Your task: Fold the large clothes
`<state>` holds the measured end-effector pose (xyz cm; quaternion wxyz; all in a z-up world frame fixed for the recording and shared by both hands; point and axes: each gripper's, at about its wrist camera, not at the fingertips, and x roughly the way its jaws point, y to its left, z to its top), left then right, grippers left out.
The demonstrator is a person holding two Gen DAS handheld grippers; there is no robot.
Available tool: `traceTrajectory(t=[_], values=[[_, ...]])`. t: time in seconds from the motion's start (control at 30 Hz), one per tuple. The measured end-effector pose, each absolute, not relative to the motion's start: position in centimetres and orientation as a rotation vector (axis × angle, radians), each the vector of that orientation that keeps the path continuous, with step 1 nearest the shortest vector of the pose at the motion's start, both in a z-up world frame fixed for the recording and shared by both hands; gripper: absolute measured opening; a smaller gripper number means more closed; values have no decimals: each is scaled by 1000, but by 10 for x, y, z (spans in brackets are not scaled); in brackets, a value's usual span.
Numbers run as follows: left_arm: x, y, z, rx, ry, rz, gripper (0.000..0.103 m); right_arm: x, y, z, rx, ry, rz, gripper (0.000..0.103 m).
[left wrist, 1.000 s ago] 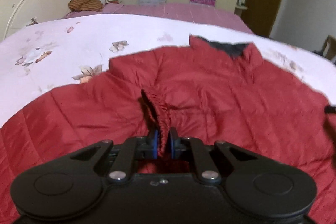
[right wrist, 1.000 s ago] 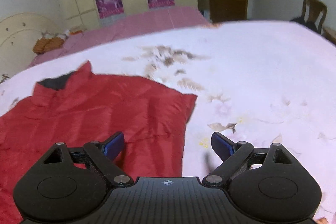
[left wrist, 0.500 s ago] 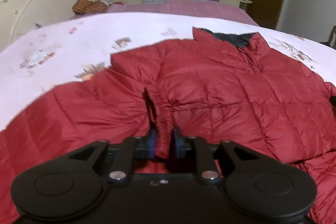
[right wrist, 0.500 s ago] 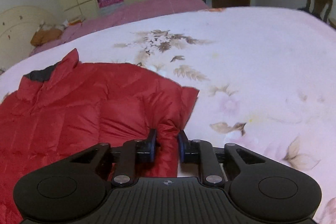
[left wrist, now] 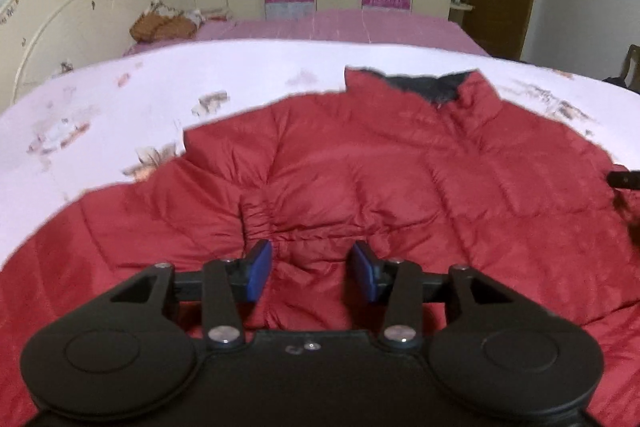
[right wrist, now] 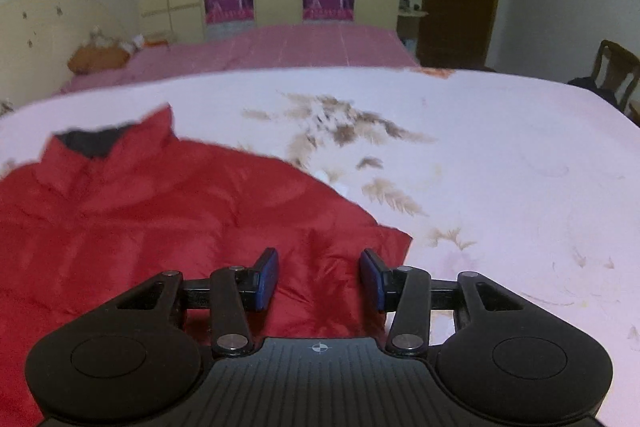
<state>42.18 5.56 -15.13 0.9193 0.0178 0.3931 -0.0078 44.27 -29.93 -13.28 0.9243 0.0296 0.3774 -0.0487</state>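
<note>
Left wrist view: left gripper (left wrist: 311, 269), jaws just opening, hovers released over a red puffer jacket (left wrist: 400, 183) on the floral bedsheet (left wrist: 120, 107); its elastic cuff (left wrist: 256, 223) offers hold.

Right wrist view: right gripper (right wrist: 319, 279), released, straddles the jacket's soft, slippery corner (right wrist: 384, 243).

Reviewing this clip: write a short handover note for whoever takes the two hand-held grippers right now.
Left hand-held gripper: open, jaws just been opening, pads clear of the elastic cuff lying ahead.
Right hand-held gripper: open over the red jacket near its right edge, jaws slightly wider than just before.
Jacket lies on the floral sheet, collar far side.
Done: left sleeve laid across the body.
Left: remaining folds.
</note>
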Motion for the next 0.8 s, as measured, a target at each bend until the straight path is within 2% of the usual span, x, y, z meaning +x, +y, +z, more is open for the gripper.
traceTrajectory(t=[0.13,0.23,0.37,0.8], values=[[422,53,-154,65,821,-16,45,442,-302,-143,40,790,-96,45],[420,53,-148,60,842,-3,45,435,-295,-127,35,780,-108,45],[415,53,-140,59,846,14,61,416,-273,-108,51,730,-17,45],[381,80,-119,25,850,49,66,401,-185,-135,-36,799,170,45]])
